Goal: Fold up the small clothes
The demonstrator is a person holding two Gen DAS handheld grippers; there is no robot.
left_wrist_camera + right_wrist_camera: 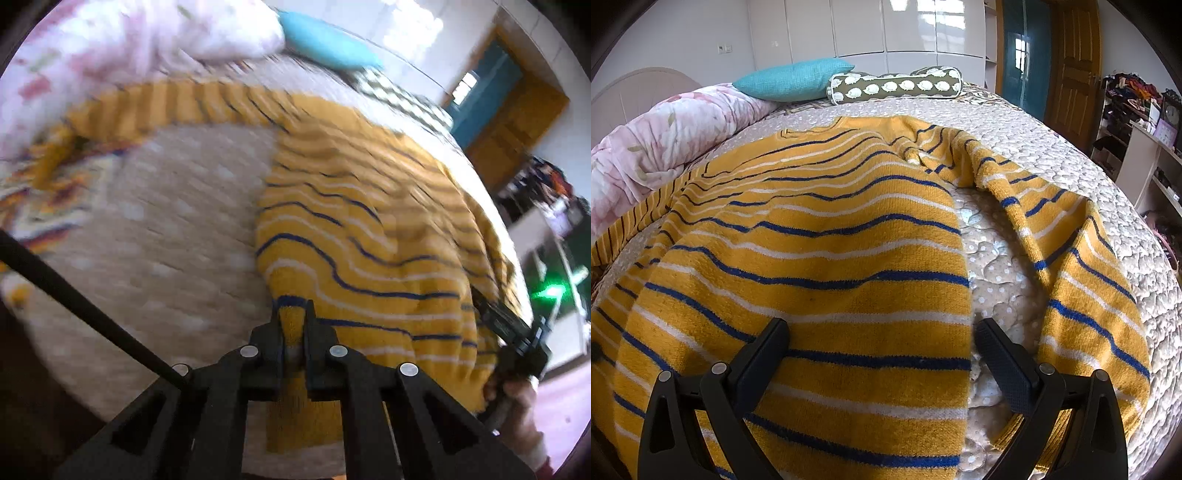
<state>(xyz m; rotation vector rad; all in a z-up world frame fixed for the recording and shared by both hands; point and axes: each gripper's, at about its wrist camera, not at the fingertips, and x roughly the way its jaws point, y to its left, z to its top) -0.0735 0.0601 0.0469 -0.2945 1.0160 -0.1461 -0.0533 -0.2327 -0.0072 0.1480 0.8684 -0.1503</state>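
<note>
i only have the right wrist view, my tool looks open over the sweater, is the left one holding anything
Observer: Yes. The left tool is shut on a fold of the yellow striped sweater at its edge.
Operator: is that view clean
Observer: No, the left wrist view is motion-blurred, so fine detail is lost.
Operator: is my tool visible from there
Observer: Yes, the right tool shows at that view's right edge, on the sweater's far side, with the person's hand on it.
Operator: what's left of the sweater over there
Observer: Bare quilted bedspread, then a pink floral duvet at the top left.
</note>
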